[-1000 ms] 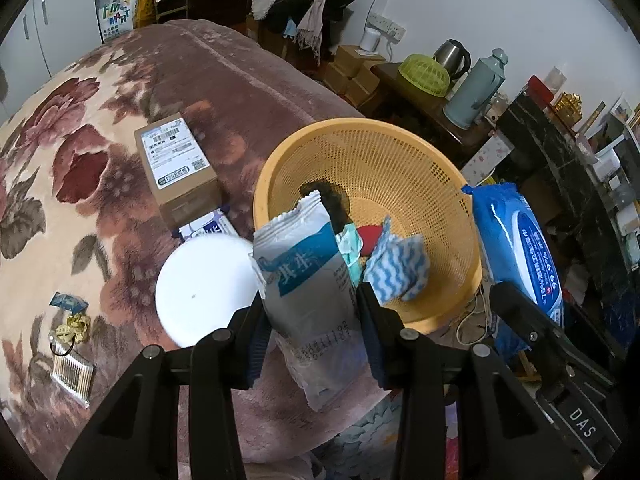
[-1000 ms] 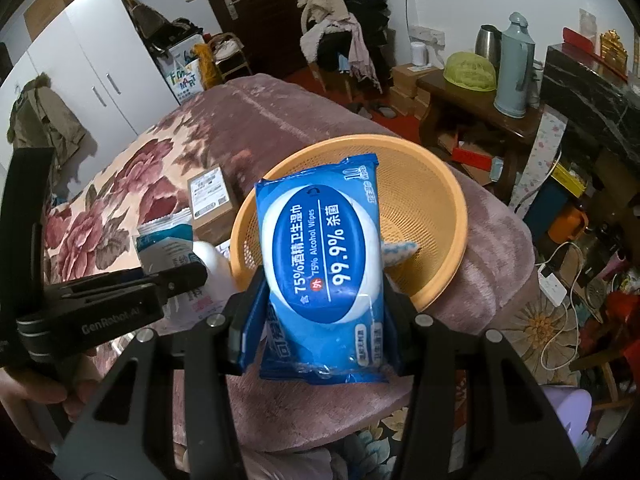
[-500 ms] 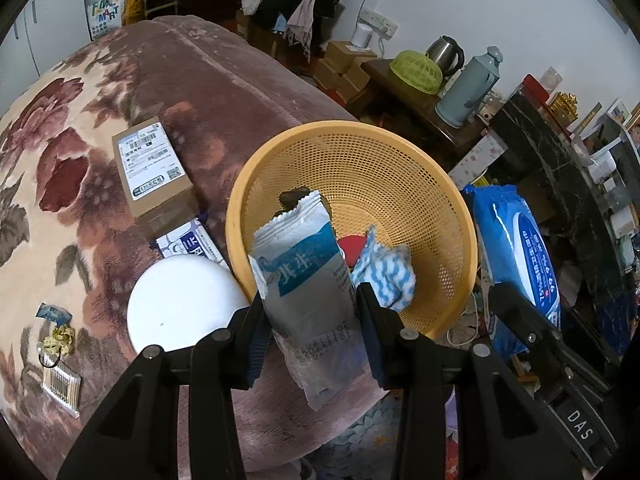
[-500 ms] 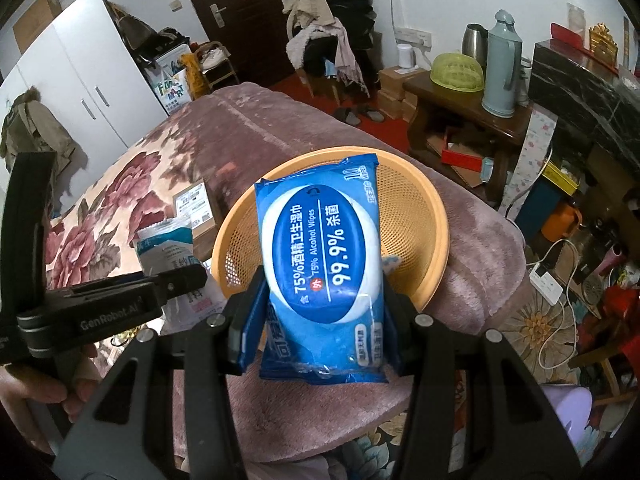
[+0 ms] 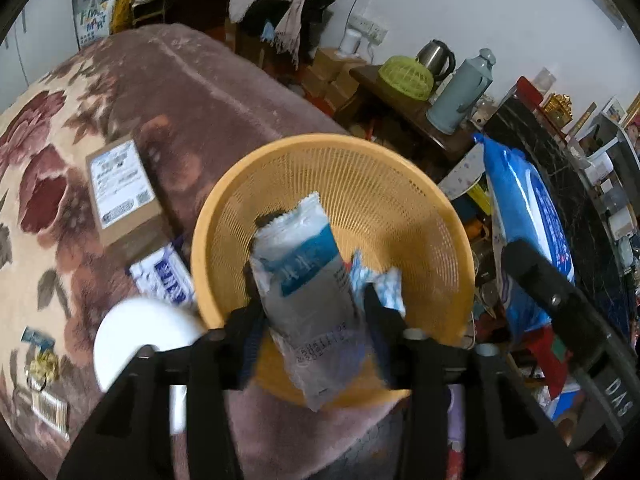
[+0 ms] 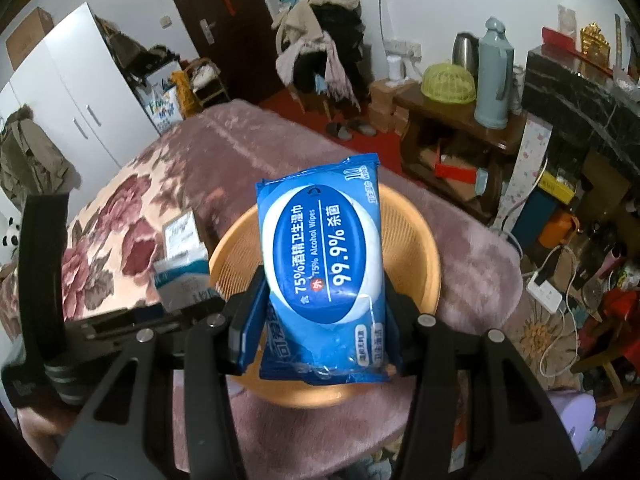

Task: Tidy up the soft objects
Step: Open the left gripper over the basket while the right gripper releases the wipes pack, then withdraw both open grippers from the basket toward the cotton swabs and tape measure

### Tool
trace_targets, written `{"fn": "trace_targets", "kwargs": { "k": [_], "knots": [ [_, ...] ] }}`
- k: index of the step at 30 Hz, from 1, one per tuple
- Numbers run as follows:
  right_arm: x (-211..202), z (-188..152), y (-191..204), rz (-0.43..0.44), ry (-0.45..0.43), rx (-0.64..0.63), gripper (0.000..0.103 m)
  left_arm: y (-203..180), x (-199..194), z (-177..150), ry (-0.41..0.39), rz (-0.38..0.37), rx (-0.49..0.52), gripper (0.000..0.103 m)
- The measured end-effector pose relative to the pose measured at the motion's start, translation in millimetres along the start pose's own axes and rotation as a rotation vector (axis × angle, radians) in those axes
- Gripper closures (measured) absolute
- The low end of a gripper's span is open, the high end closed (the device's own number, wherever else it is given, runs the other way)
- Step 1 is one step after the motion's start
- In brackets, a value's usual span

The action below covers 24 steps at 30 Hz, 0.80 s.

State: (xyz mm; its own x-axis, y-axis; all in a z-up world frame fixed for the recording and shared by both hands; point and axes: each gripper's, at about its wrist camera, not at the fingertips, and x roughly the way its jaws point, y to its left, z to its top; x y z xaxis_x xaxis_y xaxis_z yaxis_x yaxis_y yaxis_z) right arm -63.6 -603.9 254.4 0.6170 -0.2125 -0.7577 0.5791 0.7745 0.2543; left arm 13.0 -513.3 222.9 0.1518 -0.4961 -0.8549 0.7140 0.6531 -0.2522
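A grey-white packet with a blue label (image 5: 304, 276) hangs blurred between the fingers of my left gripper (image 5: 310, 312), above the near side of the orange mesh basket (image 5: 400, 160). The jaws are opening and a gap shows beside the packet's right edge. A blue-and-white cloth (image 5: 384, 284) lies inside the basket. My right gripper (image 6: 324, 312) holds a blue pack of alcohol wipes (image 6: 320, 264) upright over the basket's (image 6: 424, 248) near rim. Its jaws are starting to open, though the pads still touch the pack's sides. The wipes pack (image 5: 524, 232) also shows right of the basket in the left wrist view.
The basket sits on a floral plush blanket (image 5: 48, 152) at the bed's corner. Left of it lie a cardboard box (image 5: 120, 192), a small blue-and-white pack (image 5: 164, 276), a white round lid (image 5: 136, 332) and cotton swabs (image 5: 48, 412). A cluttered side table with a thermos (image 5: 460, 96) stands beyond.
My left gripper moved further over the basket and its jaws spread, loosening the grey-white packet. My right gripper carried the wipes pack closer over the basket.
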Motion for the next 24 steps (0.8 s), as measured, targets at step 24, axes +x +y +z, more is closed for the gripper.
{"fn": "trace_targets", "kwargs": {
  "k": [24],
  "knots": [
    [-7.1, -28.8, -4.8, -0.008, 0.118, 0.043, 0.003, 20.8, -33.5, -21.3, -0.028, 0.052, -0.009, 0.001]
  ]
}}
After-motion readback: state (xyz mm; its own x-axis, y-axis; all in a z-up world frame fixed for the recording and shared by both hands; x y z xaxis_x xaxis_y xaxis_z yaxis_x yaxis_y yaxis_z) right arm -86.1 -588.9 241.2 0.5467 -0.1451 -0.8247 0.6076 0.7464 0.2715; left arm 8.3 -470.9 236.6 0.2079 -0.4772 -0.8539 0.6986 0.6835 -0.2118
